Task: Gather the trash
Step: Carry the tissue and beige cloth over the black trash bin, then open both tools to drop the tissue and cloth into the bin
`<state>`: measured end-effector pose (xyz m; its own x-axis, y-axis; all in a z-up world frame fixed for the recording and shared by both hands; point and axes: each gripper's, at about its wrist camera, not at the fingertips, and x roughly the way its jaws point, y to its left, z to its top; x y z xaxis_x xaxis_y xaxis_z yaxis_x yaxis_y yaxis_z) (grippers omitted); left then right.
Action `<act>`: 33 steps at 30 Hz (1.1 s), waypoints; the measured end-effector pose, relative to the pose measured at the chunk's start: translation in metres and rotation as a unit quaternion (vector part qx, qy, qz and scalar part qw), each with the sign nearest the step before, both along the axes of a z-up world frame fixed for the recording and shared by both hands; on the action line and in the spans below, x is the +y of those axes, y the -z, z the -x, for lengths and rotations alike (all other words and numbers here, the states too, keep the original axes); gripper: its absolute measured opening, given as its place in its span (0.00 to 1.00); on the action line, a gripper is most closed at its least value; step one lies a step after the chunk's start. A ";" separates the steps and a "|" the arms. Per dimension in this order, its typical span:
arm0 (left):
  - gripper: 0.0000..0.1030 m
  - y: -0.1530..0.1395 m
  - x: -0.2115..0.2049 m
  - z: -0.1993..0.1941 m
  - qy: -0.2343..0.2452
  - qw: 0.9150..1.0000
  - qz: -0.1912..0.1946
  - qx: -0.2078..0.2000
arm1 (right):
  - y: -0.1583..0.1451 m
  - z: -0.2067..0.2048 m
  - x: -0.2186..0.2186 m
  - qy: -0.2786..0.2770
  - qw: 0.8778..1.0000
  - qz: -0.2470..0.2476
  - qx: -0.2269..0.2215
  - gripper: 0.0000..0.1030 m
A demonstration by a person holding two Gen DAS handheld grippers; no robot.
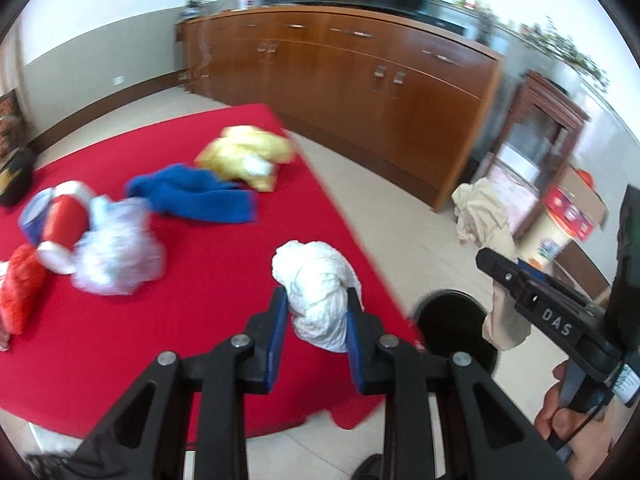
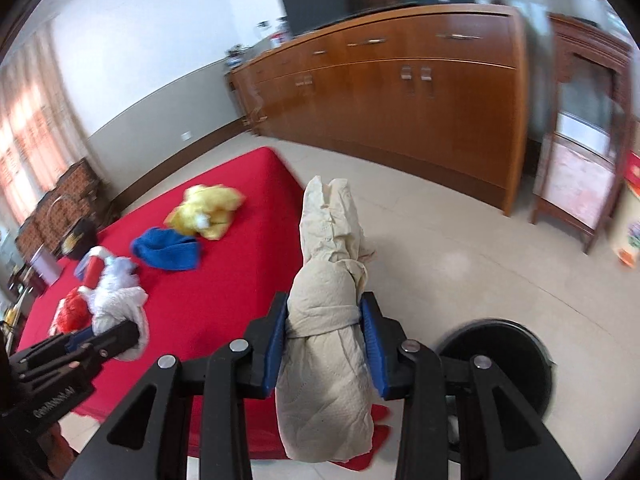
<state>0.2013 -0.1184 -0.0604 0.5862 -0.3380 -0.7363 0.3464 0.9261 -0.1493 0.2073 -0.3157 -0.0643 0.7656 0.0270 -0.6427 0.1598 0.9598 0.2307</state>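
Note:
My left gripper (image 1: 317,300) is shut on a crumpled white tissue wad (image 1: 316,280), held above the right edge of the red cloth (image 1: 192,320). My right gripper (image 2: 325,316) is shut on a long beige paper wad (image 2: 326,320), held over the floor beside the table. The right gripper also shows in the left wrist view (image 1: 496,268), with the beige paper (image 1: 486,208) sticking out of it. A black round bin (image 2: 500,364) stands on the floor low to the right, and shows in the left wrist view (image 1: 456,328).
On the red cloth lie a yellow cloth (image 1: 248,156), a blue cloth (image 1: 196,194), a crumpled clear plastic bag (image 1: 116,256), a red and white can (image 1: 64,228) and a red wrapper (image 1: 20,292). A long wooden sideboard (image 1: 340,68) stands behind.

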 end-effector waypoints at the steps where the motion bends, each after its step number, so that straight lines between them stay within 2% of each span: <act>1: 0.28 0.000 -0.013 0.004 0.014 1.000 0.001 0.001 | 0.002 0.006 -0.011 0.010 1.000 0.000 0.002 0.37; 7: 0.28 0.013 -0.083 0.019 0.090 0.996 0.001 0.022 | 0.028 0.050 -0.092 0.088 0.995 -0.017 0.039 0.37; 12: 0.28 0.044 -0.140 0.020 0.132 0.990 -0.010 0.051 | 0.063 0.074 -0.145 0.131 0.988 -0.039 0.078 0.37; 18: 0.28 0.082 -0.191 0.017 0.164 0.982 -0.029 0.088 | 0.091 0.069 -0.170 0.141 0.983 -0.056 0.104 0.37; 23: 0.28 0.109 -0.218 0.011 0.169 0.977 -0.043 0.120 | 0.113 0.056 -0.186 0.142 0.980 -0.065 0.125 0.37; 33: 0.33 0.132 -0.236 0.002 0.176 0.972 -0.060 0.144 | 0.131 0.042 -0.201 0.155 0.975 -0.067 0.142 0.40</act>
<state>0.1988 -0.3547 -0.1921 0.2127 -0.3823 -0.8992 0.6047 0.7744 -0.1862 0.1648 -0.5170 -0.1952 0.5421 -0.0792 -0.8366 0.5140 0.8188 0.2556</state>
